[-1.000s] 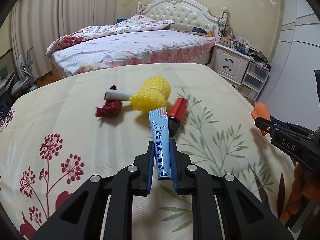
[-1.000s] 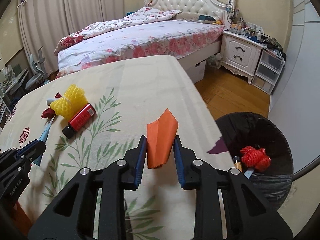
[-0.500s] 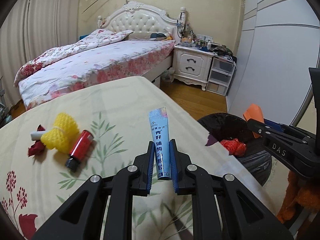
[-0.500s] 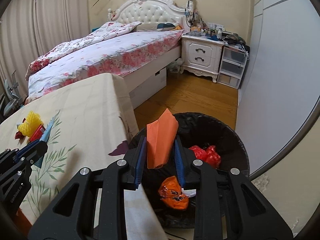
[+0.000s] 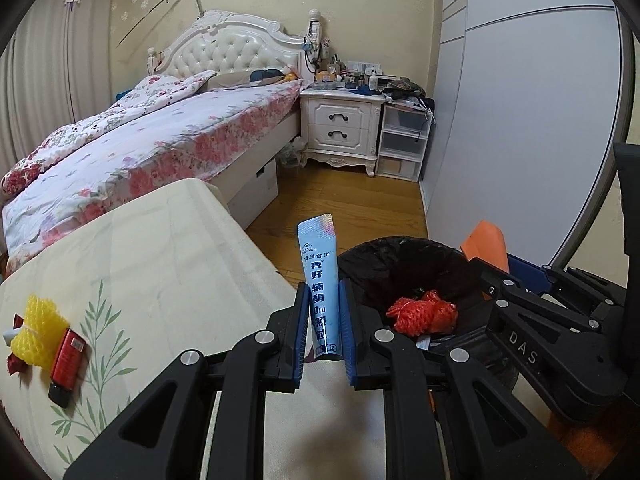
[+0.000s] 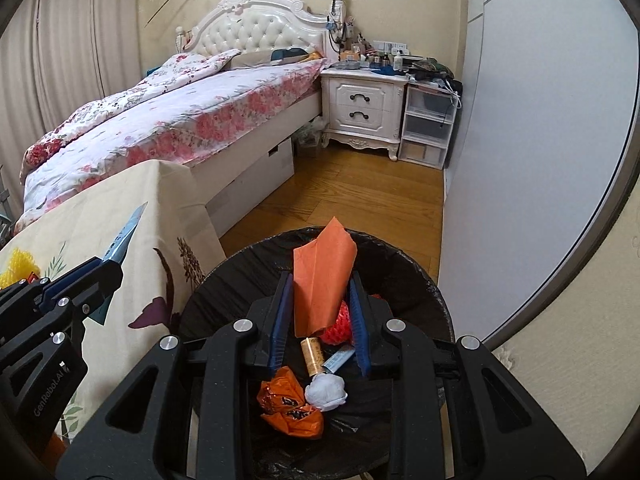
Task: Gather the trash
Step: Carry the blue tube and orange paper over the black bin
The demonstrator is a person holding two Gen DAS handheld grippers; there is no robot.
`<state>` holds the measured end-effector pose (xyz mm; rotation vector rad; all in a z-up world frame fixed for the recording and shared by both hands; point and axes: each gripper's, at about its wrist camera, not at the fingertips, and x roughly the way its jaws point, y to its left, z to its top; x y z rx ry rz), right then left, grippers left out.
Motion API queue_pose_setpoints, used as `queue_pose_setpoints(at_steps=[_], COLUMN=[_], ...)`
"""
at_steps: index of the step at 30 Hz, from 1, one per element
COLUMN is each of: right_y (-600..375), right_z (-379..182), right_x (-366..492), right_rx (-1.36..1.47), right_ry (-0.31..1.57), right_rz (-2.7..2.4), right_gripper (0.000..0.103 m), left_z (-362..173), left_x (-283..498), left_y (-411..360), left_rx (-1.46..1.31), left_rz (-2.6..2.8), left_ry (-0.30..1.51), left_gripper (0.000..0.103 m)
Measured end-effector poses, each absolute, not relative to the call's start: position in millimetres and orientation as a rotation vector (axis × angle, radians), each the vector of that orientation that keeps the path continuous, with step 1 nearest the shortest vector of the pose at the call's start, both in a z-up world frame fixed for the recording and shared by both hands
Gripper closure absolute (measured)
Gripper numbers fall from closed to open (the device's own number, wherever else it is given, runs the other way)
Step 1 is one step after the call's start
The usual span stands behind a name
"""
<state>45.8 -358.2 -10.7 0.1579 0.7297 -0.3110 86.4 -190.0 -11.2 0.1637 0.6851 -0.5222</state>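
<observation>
Two grippers loaded: right gripper (image 6: 320,312) pinching orange paper (image 6: 322,276) above black trash bin (image 6: 420,280); left gripper (image 5: 324,332) clamped on blue sachet (image 5: 320,280) near counter (image 5: 160,248) edge. Yellow foam net (image 5: 38,336), red lighter (image 5: 68,360) left on counter.

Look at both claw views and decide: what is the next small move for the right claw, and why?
Probably let go. The right claw hangs over the open bin with the orange paper between its fingers, which look partly spread already, so the paper should drop among the trash below. The left claw, gripping the blue packet, is beside the bin and can follow.
</observation>
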Motion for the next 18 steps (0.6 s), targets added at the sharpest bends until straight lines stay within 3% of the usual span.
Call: queue_pose_setpoints(at_steps=[18], right_y=[-377], right_z=[-19], right_x=[50], right_rx=[0.209], right_ry=[0.733], right_rz=[-0.342], right_gripper=[0.076], left_z=[-27], left_x=[110], left_y=[-215], left_rx=[0.202], left_rz=[-0.517], left_ry=[0.727], left_gripper=[0.086])
